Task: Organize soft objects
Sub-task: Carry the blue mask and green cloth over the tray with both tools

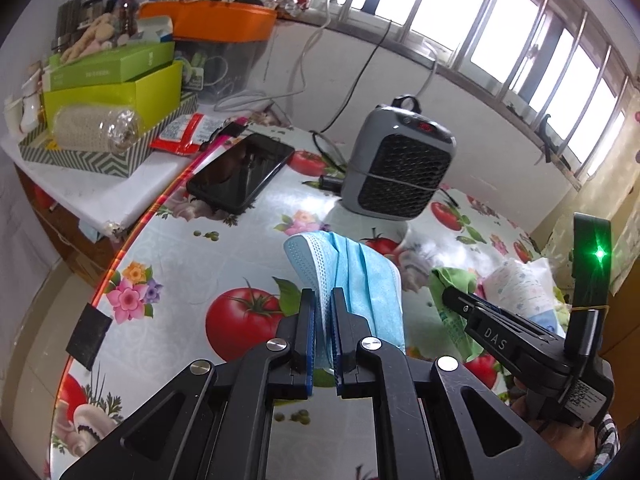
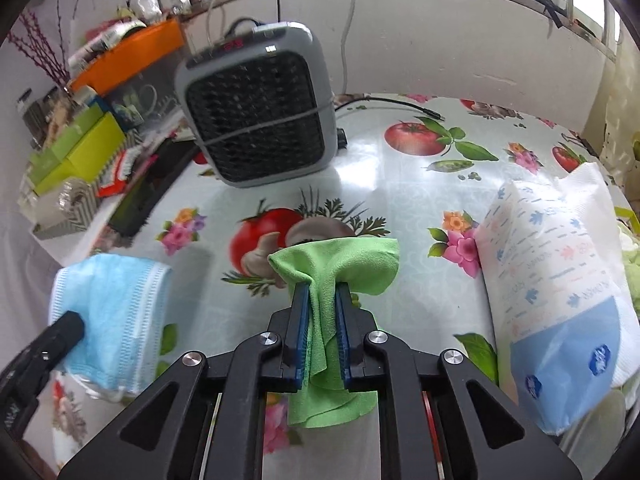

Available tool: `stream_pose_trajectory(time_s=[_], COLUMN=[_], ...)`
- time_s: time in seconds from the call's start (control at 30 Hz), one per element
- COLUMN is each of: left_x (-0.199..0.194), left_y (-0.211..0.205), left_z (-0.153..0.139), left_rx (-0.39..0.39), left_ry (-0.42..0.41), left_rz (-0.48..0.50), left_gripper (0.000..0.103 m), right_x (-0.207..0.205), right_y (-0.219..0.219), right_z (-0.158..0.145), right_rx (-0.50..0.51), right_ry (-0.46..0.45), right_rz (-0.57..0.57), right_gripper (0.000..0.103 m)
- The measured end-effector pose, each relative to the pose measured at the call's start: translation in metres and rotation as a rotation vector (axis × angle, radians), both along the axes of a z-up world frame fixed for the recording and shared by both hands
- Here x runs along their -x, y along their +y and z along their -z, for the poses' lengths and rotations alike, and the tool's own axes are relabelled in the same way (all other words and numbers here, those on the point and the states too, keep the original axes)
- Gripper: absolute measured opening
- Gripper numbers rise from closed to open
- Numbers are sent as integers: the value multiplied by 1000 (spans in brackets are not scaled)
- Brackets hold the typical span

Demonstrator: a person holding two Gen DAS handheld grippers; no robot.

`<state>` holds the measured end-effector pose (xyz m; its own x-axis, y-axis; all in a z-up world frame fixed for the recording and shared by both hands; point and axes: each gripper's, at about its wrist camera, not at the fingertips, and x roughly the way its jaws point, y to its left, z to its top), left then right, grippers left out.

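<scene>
Item one: my left gripper (image 1: pixel 324 298), jaws closed tight on a blue mask (image 1: pixel 360 276), held above the surface (image 1: pixel 180 248). Item two: my right gripper (image 2: pixel 322 294), jaws pinched on a green cloth (image 2: pixel 340 264), bunched between them. Tissue pack (image 2: pixel 560 280) lies right; heater (image 2: pixel 256 112) stands behind.

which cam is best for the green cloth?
Right wrist: the green cloth fills the centre, pinched in the right tongs. Left wrist shows only a green patch at right, behind those tongs.
</scene>
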<state>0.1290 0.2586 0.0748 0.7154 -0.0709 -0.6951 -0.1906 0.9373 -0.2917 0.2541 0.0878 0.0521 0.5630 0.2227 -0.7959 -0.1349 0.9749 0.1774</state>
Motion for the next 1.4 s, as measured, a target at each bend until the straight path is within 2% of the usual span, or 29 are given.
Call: stream_pose_trajectory(time_s=[0.27,0.77,1.1,1.4], left_x=[22,51,56,50], left_y=[-25,-86,-138,-200], left_z=[-26,-66,-77,-72], left_rx=[-30,-45,-65,-58], left_ry=[-49,-139,-161,-152], left_rz=[49,167,262,377], left_gripper=[7,7,7,7], right_x=[32,86,109,127], right_y=[-10,-71,-126,-186], right_z=[-37,-92,-105,-104], right_rx=[-28,-68,-53,-33], right_ry=[-62,-171,-197,-205], right_rz=[-20,6,66,130], right_gripper=[13,13,13,13])
